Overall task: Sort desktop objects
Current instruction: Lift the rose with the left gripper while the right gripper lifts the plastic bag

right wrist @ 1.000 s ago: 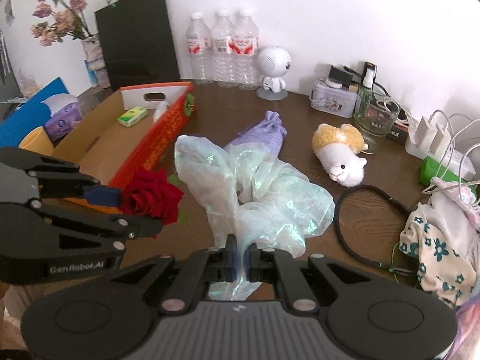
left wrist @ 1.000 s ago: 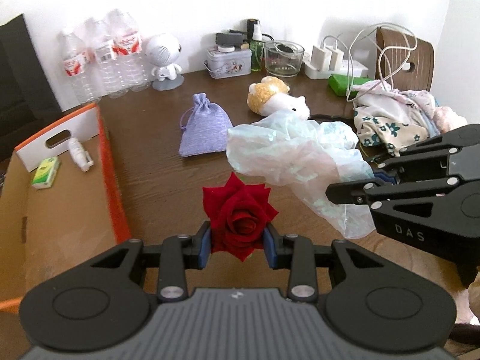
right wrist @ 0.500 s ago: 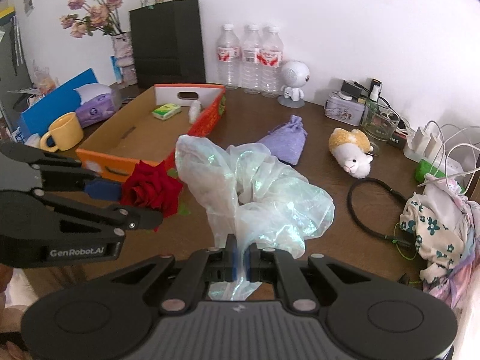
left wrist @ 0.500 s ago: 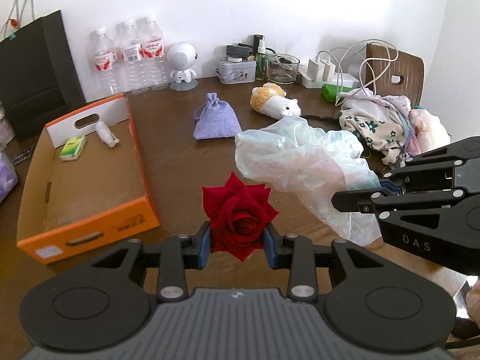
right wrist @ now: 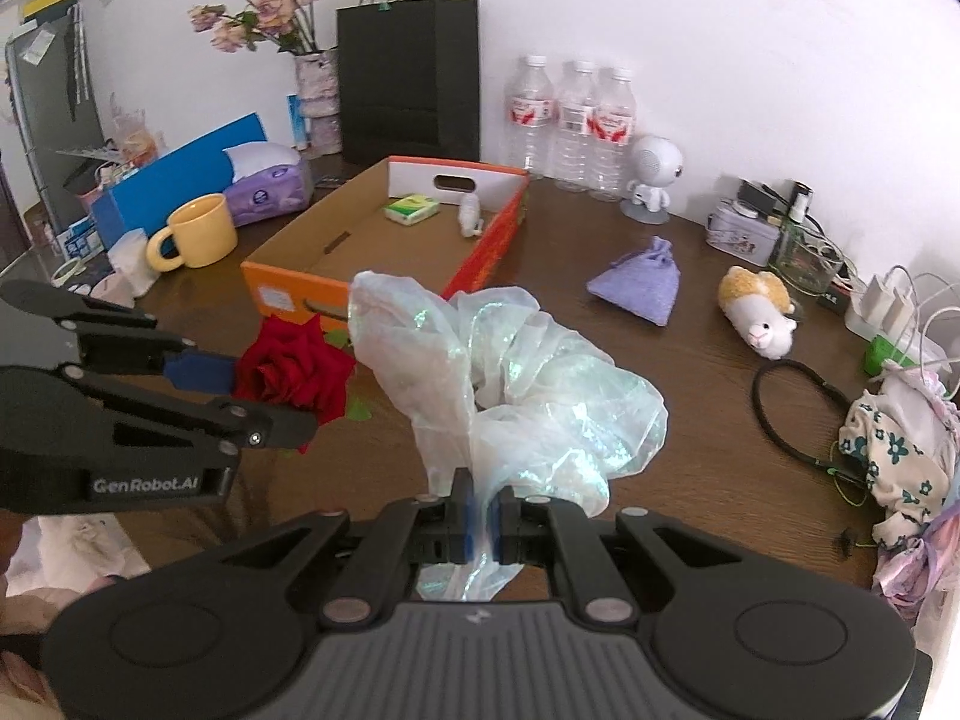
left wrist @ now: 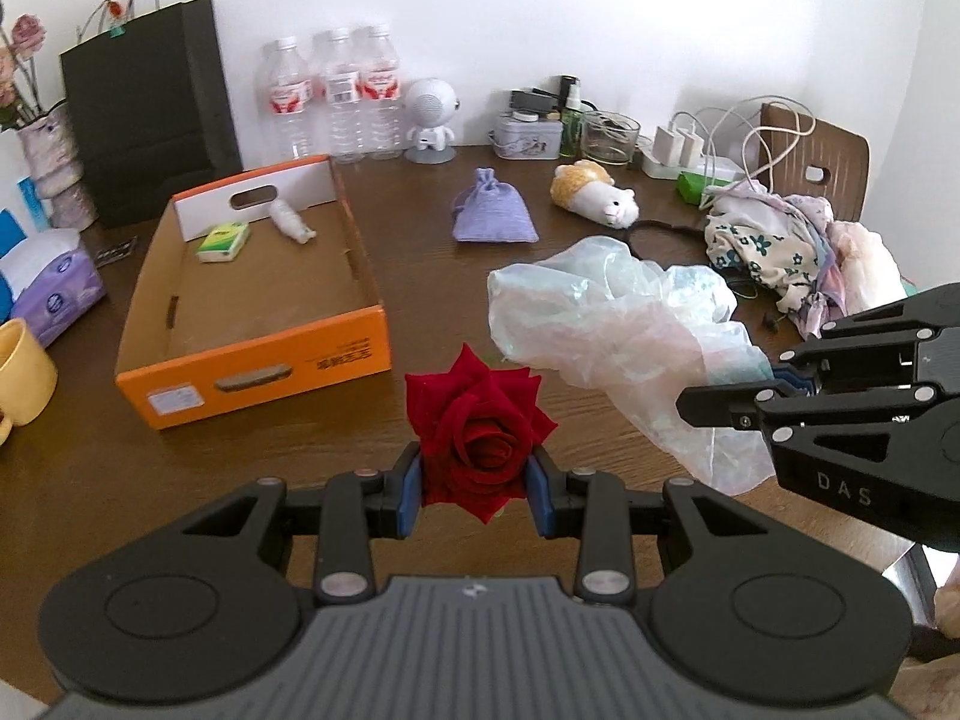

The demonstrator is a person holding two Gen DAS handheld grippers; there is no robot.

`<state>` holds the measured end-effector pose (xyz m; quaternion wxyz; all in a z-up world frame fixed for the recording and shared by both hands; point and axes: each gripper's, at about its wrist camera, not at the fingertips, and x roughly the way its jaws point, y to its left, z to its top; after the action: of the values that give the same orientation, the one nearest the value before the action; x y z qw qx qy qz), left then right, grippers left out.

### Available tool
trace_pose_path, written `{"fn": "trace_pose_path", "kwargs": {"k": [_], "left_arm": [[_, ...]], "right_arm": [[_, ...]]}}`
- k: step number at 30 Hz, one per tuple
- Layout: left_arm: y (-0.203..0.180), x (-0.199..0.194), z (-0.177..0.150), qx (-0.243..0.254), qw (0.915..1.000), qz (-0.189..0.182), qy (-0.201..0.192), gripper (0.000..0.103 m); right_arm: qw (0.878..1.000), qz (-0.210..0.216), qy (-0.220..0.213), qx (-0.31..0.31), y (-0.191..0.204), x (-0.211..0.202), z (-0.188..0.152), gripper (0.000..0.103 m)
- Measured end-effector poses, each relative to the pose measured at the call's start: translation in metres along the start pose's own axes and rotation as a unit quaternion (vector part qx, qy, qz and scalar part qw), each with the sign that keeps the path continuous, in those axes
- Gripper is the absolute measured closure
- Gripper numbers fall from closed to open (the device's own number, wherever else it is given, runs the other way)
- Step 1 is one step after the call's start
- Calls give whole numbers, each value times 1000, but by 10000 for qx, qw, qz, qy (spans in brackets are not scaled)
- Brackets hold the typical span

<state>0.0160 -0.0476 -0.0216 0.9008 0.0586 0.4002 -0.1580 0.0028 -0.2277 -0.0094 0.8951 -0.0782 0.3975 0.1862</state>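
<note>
Both cameras are riding just behind their own claws, tilting down over a brown table toward the white wall beyond. The left one is looking past the left gripper, with the orange box lying ahead and to the left of the claw and the right gripper poking in from the right edge. The right one is looking past the right gripper, with the left gripper showing at its left. Both are sharing the box, the water bottles at the far wall and the purple pouch ahead.
</note>
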Motion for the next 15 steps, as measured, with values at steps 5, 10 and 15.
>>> {"fn": "trace_pose_path", "kwargs": {"k": [5, 10, 15], "left_arm": [[16, -6, -4, -105, 9999, 60, -63, 68], [44, -6, -4, -161, 9998, 153, -10, 68], [77, -5, -4, -252, 9993, 254, 140, 68]], "right_arm": [[9999, 40, 16, -145, 15, 2, 7, 98], [9997, 105, 13, -222, 35, 13, 18, 98], [9997, 187, 56, -134, 50, 26, 33, 98]]}}
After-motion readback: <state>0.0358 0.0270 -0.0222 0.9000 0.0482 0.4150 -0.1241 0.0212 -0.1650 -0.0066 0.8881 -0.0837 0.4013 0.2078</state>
